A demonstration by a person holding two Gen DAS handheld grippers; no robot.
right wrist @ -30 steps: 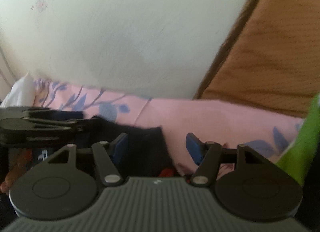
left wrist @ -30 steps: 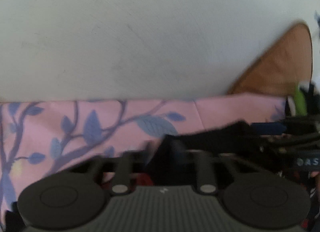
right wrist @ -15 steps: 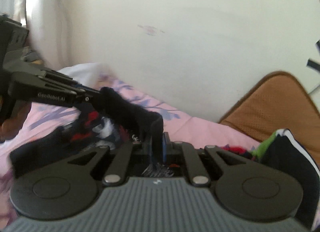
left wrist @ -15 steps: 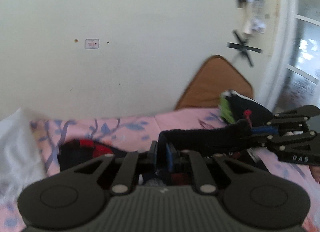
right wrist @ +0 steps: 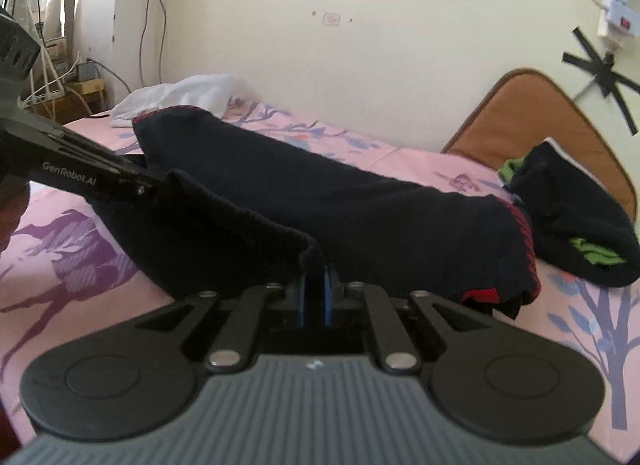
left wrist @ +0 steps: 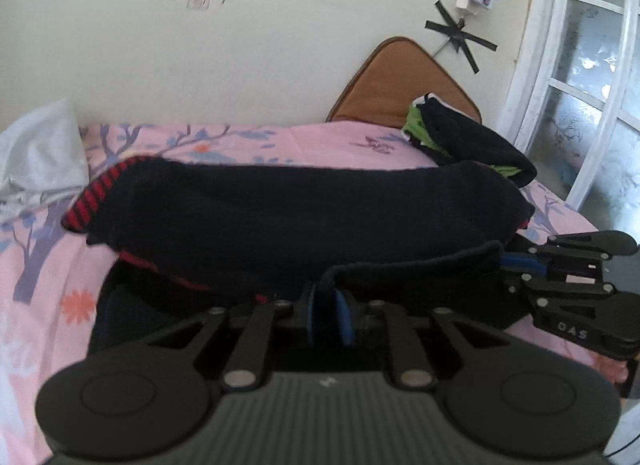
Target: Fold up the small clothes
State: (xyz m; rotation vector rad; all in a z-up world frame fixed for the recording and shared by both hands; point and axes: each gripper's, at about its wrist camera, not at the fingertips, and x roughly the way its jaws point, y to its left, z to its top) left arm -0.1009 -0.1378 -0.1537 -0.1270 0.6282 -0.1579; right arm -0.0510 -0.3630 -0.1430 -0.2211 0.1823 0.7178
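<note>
1. Your left gripper (left wrist: 329, 315) is pinching the near hem of the dark garment (left wrist: 288, 217) between its blue fingers (left wrist: 343, 317), which are parting very slightly but still pressing the knit.
2. Your right gripper (right wrist: 315, 299) is clamping the same hem further along, fingers nearly together, so the edge is stretching between your two hands.
3. That two-point hold is keeping the hem lifted and straight, probably so you can carry it over for a fold.
4. The rest of the garment is lying across the pink bed sheet (left wrist: 52, 265).
5. Another dark piece with green trim (right wrist: 576, 221) is waiting just beside it, near the brown cushion (right wrist: 560, 121).
</note>
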